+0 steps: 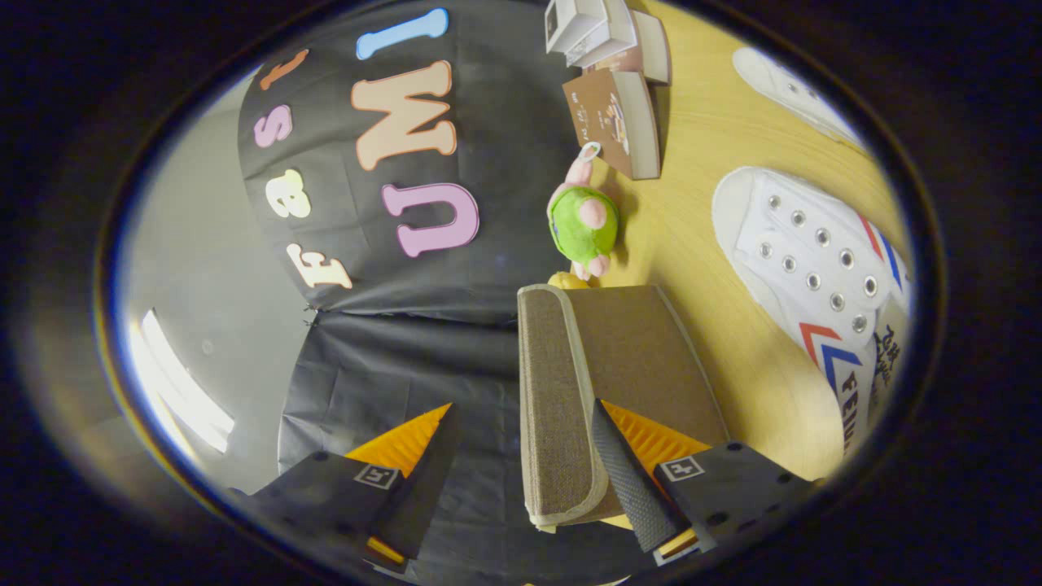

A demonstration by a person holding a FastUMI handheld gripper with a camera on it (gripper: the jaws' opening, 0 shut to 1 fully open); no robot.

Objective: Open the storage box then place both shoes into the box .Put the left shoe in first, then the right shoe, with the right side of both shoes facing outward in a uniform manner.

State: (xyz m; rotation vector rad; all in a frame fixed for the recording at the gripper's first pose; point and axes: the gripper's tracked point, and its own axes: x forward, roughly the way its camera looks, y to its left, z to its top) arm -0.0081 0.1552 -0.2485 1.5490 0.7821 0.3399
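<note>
The view is rolled on its side, so the wooden table (692,187) stands up along the right. A brown fabric storage box (643,350) with pale piping lies on it, its lid shut. The lid's front flap (553,407) sits between my fingers. My gripper (521,407) is open wide: one finger (627,464) rests against the box's top just past the flap's edge, while the other finger (415,456) hangs in free air in front of the black cloth. A white sneaker (814,260) with red and blue stripes lies beyond the box. A second white shoe (790,85) lies farther off.
A green and pink plush toy (582,220) lies just past the box's far end. Beyond it a brown book (615,118) and white cartons (586,28) stand against the booth's wall. Bare tabletop runs between the box and the sneaker.
</note>
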